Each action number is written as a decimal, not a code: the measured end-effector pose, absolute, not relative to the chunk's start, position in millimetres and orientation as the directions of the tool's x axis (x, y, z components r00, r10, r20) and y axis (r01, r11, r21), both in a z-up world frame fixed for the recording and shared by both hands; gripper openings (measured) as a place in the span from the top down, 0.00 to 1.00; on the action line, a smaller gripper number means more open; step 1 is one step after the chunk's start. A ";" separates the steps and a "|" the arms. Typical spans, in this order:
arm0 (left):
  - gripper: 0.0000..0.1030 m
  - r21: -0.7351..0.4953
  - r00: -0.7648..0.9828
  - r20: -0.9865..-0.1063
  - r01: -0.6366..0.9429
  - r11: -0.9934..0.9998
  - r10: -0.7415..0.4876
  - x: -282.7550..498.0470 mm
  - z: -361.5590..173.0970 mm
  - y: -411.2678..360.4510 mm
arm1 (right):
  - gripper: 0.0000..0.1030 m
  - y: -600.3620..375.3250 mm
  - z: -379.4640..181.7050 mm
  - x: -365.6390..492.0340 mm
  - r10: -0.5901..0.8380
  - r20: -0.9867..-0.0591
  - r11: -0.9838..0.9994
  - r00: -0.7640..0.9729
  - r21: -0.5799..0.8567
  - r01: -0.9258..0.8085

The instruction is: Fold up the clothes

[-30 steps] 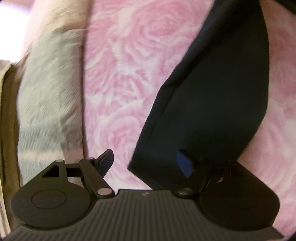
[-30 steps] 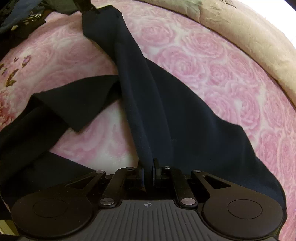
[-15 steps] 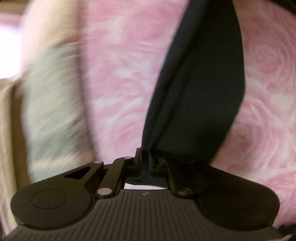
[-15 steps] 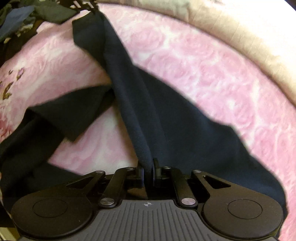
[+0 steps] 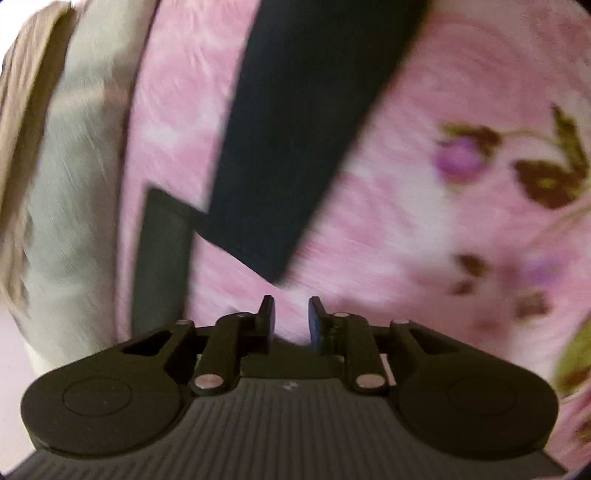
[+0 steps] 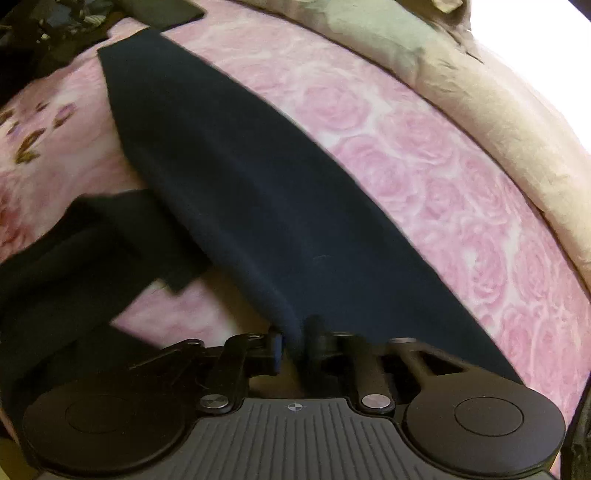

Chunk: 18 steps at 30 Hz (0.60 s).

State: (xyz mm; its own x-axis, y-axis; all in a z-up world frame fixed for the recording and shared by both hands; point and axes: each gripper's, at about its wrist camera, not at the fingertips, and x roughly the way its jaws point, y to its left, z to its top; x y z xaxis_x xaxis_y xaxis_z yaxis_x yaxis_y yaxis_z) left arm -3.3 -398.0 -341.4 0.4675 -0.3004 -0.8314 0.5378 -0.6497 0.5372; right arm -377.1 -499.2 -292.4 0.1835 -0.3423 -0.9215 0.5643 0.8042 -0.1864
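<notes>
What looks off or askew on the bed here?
Nothing damaged or spilled. The dark navy fabric garment lies diagonally across the pink rose-print bedspread, and a black flap sticks out sideways, unfolded. A heap of dark clothes sits at the far corner.

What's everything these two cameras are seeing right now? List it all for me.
dark navy garment: one, navy-black, spread long across the bedspread, one fold between the right gripper's jaws
pink rose bedspread: one, pink and white, beneath the garment
beige-grey bedding: one roll, beige and pale grey, along the bedspread's far edge
dark clothes pile: number unclear, dark, top-left corner of the right view
left gripper: one, black, jaws opening, nothing between them
right gripper: one, black, jaws opening around the fold
</notes>
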 end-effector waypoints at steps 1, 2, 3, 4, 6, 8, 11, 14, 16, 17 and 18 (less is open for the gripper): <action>0.77 0.525 0.462 -0.842 0.579 -0.624 -0.279 -6.6 -342.0 -391.1 | 0.33 -493.1 -289.1 -379.3 -0.343 -0.918 0.796 0.200 -0.172 0.580; 0.75 0.509 0.438 -0.856 0.627 -0.590 -0.274 -11.5 -336.1 -387.7 | 0.30 -487.2 -285.6 -381.8 -0.342 -0.915 0.788 0.215 -0.154 0.597; 0.71 0.490 0.412 -0.870 0.672 -0.555 -0.270 -16.9 -330.1 -384.3 | 0.30 -482.5 -281.1 -384.5 -0.334 -0.916 0.776 0.220 -0.135 0.616; 0.70 0.465 0.381 -0.885 0.717 -0.520 -0.266 -25.8 -323.8 -381.4 | 0.30 -478.1 -277.5 -385.6 -0.328 -0.921 0.765 0.211 -0.128 0.632; 0.68 0.381 0.287 -0.921 0.808 -0.450 -0.264 -54.6 -313.4 -380.7 | 0.30 -466.9 -271.9 -391.8 -0.311 -0.928 0.742 0.205 -0.103 0.662; 0.63 0.281 0.174 -0.945 0.866 -0.414 -0.279 -86.2 -305.0 -388.1 | 0.30 -454.8 -267.4 -398.4 -0.291 -0.936 0.718 0.197 -0.078 0.692; 0.55 0.168 0.028 -0.945 0.896 -0.410 -0.326 -141.9 -299.5 -401.1 | 0.30 -437.1 -264.5 -408.7 -0.259 -0.948 0.685 0.185 -0.045 0.727; 0.50 0.108 -0.079 -0.921 0.889 -0.445 -0.381 -199.2 -299.9 -418.8 | 0.30 -422.0 -264.6 -421.6 -0.226 -0.958 0.661 0.178 -0.016 0.750; 0.46 0.136 -0.095 -0.905 0.859 -0.494 -0.414 -232.4 -308.7 -432.6 | 0.30 -412.9 -262.6 -429.8 -0.209 -0.961 0.657 0.178 -0.003 0.754; 0.46 0.162 -0.091 -0.903 0.833 -0.530 -0.419 -246.8 -317.4 -439.1 | 0.30 -409.4 -263.3 -434.8 -0.203 -0.963 0.659 0.179 0.001 0.753; 0.46 0.193 -0.076 -0.907 0.799 -0.569 -0.415 -257.9 -327.4 -444.4 | 0.30 -406.5 -264.1 -440.8 -0.198 -0.964 0.660 0.176 0.002 0.751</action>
